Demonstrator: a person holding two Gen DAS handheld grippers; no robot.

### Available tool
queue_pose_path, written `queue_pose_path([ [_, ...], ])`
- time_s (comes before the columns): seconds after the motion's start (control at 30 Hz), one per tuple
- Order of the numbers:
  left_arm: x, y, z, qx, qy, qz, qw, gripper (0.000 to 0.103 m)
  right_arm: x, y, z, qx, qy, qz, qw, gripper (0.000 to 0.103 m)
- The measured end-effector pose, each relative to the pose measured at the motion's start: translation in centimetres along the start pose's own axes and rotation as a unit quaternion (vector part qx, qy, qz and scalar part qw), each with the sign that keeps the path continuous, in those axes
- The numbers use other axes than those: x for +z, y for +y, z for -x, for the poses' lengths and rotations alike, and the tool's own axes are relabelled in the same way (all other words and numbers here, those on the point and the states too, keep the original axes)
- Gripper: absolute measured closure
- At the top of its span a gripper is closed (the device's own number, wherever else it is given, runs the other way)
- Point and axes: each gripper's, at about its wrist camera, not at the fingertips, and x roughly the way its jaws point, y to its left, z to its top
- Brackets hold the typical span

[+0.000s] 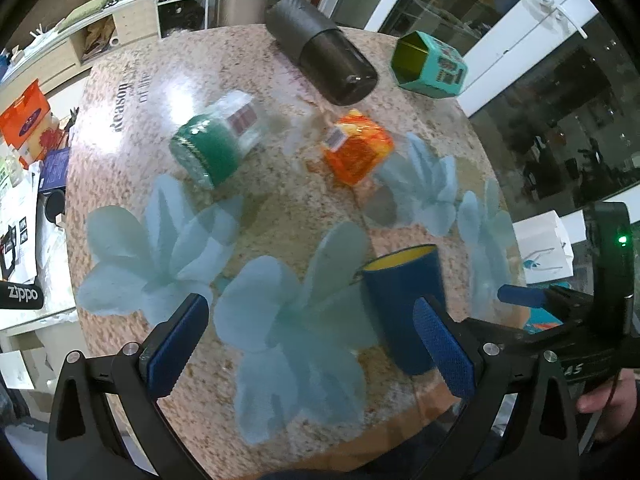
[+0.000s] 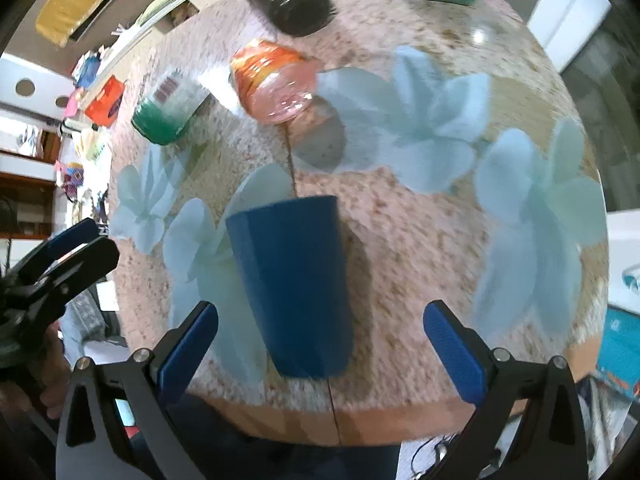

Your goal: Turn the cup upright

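Round speckled table (image 1: 280,216) with blue flower prints carries blue cup (image 1: 404,312), green jar (image 1: 212,148), orange jar (image 1: 358,148), dark cylinder (image 1: 320,50), teal tin (image 1: 430,66).

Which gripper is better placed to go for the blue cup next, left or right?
Probably the right gripper: the blue cup stands between its open fingers. The left gripper is also open, with the cup off by its right finger.

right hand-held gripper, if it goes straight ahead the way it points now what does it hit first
Most likely the blue cup. It stands between the open fingers of the right hand-held gripper, slightly left of centre. Depth is unclear, but nothing lies nearer. The orange cup sits farther back.
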Motion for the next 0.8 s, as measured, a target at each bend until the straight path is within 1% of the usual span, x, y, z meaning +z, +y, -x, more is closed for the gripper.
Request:
queue_pose_path([
  [0.07,-0.1,-0.8,0.1,0.001,0.006,0.001,1.0,0.0,-0.4,-0.9,1.3,0.005,-0.004,-0.006,1.0,0.0],
  [0.23,-0.3,-2.9,-0.4,0.002,0.019,0.011,0.9998,0.0,-0.5,-2.8,4.3,-0.004,-0.028,-0.007,1.0,0.0],
  [0.33,-0.1,-4.3,-1.2,0.004,0.031,0.015,0.9994,0.0,0.0,-3.4,5.4,0.006,-0.042,-0.003,0.999,0.0],
  [0.43,0.0,-6.0,-2.1,0.007,0.038,0.027,0.9989,0.0,0.5,-4.3,5.2,0.036,-0.044,-0.008,0.998,0.0],
  [0.53,0.2,-7.2,-3.5,0.008,0.051,0.047,0.9976,0.0,0.8,-5.3,5.3,0.036,-0.052,0.002,0.998,0.0],
  [0.6,0.3,-7.7,-4.4,0.011,0.061,0.061,0.9962,0.0,1.2,-6.0,5.4,0.043,-0.055,0.009,0.998,0.0],
  [0.67,0.5,-8.0,-5.7,0.017,0.072,0.08,0.994,0.0,1.5,-6.6,5.4,0.054,-0.053,0.019,0.997,0.0],
  [0.8,0.8,-8.4,-8.0,0.032,0.088,0.107,0.9899,0.0,2.2,-7.9,5.6,0.056,-0.053,0.04,0.996,0.0],
])
